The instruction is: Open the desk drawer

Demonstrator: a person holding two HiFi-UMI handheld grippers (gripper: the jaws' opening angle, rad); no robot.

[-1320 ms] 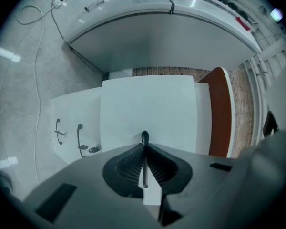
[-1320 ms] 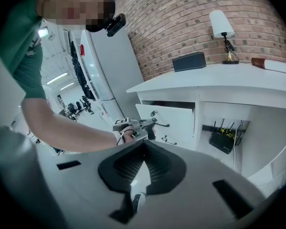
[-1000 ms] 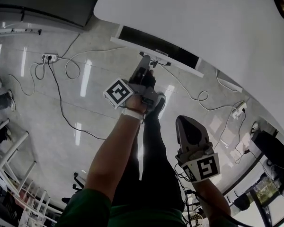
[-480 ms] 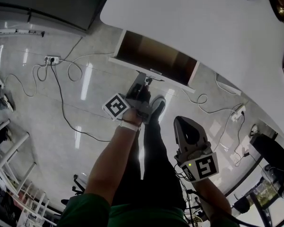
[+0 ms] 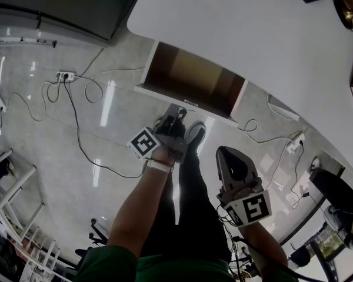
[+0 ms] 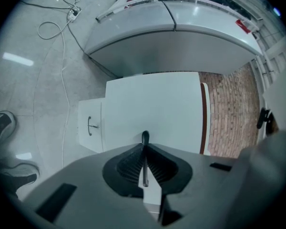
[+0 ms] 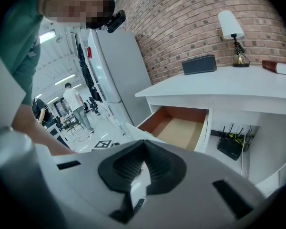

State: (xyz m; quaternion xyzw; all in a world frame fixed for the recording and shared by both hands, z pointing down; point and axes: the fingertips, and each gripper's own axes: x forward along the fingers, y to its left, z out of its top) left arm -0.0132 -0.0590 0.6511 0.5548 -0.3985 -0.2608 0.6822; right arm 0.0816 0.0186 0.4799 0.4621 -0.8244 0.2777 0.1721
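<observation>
The drawer point(image 5: 191, 78) stands pulled well out from under the white bench point(image 5: 253, 34), its brown inside open to the head view and apparently bare. The drawer front faces us, with its small metal handle point(image 6: 90, 125) in plain sight.

The left hand-held gripper point(image 6: 144, 137) hangs just short of that front. Its jaws are pressed together with nothing between them, and the handle sits off to one side of them, apart. We judge that it is held low and close there because this is the side that works the handle, and its line from the wrist runs straight at the drawer front.

The right hand-held gripper point(image 7: 144, 151) is also closed on nothing. We hold it back beside our leg, well apart from the drawer, which keeps it out of the drawer's path. Its camera looks across at the open drawer and at a black router point(image 7: 232, 144) in the recess beside it.

Our shoe point(image 5: 195, 131) rests on the pale floor point(image 5: 59, 128) just below the drawer front. From how far the drawer stands out, we judge the opening as good as done.
</observation>
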